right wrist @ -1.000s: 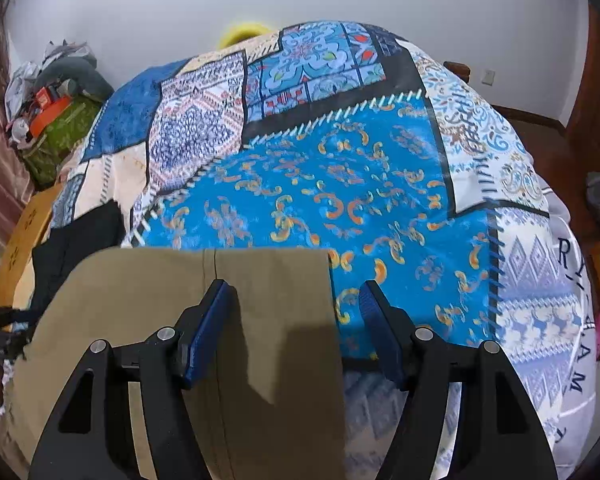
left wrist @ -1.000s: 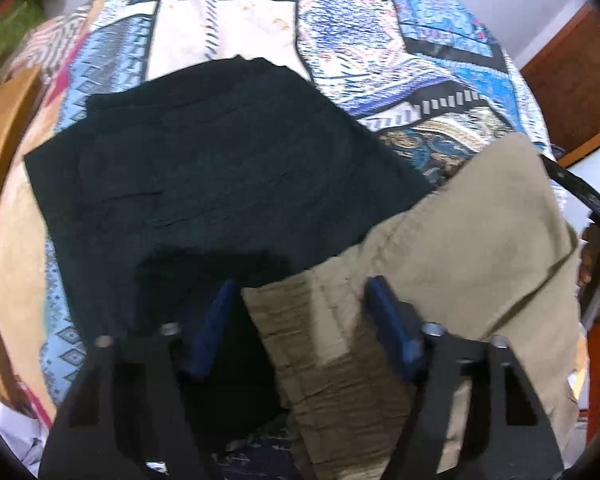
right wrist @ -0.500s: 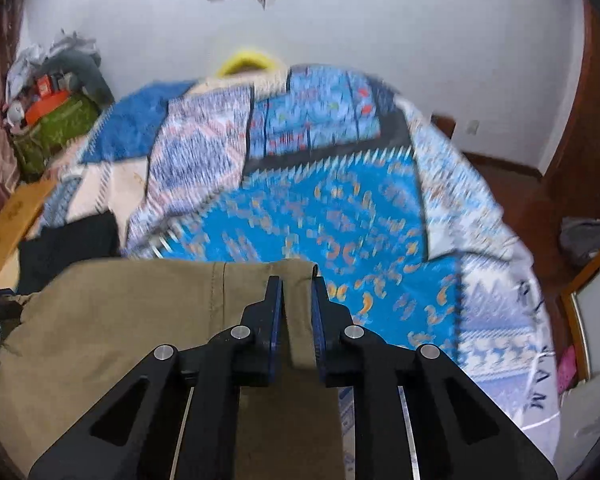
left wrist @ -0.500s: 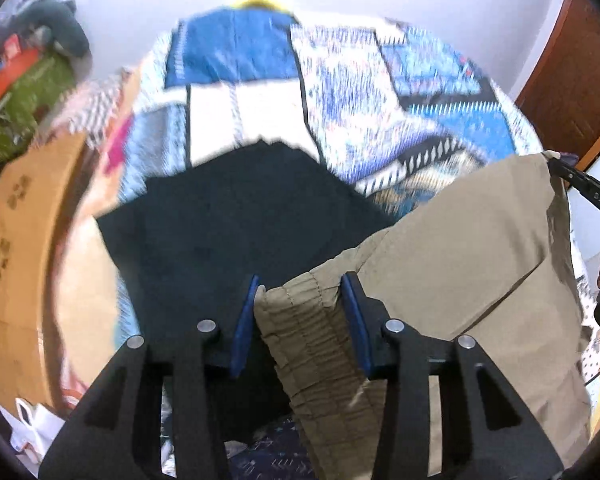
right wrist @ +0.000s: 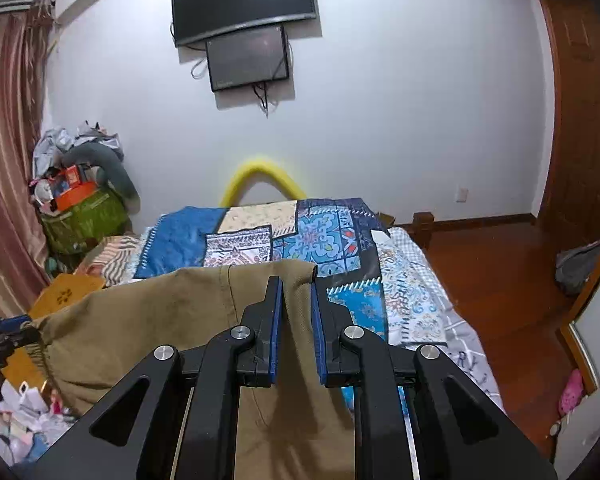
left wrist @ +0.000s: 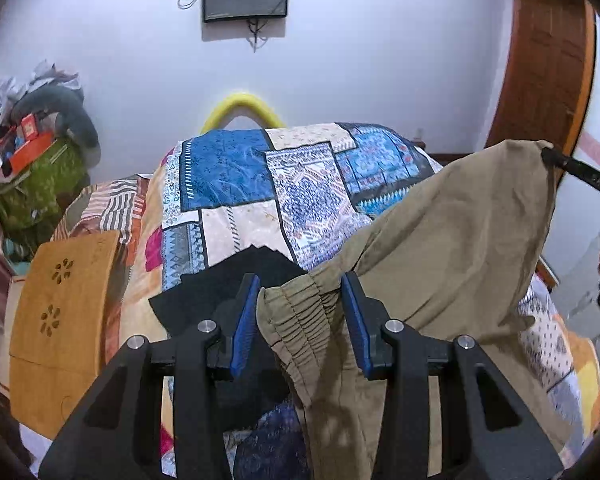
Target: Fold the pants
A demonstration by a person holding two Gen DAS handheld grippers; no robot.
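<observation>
**Khaki pants lifted between both grippers**

While you hold both grippers up over the bed [left wrist: 236, 184], your left gripper [left wrist: 302, 312] is clamped on the gathered elastic waistband of the khaki pants [left wrist: 452, 240], its blue pads [left wrist: 245, 322] having just closed in on the bunched cloth. To its left, at the near left edge of the bed, stands a wooden board [left wrist: 56, 312]; black folded pants [left wrist: 240, 280] lie on the patchwork bedspread just behind the left pad. Moving right, the khaki cloth hangs stretched across to your right gripper [right wrist: 296, 312], which pinches the hem end tightly, jaws having just closed almost fully on the thin fabric. On the far wall, a television [right wrist: 244, 0] hangs above a smaller screen [right wrist: 248, 58].
</observation>
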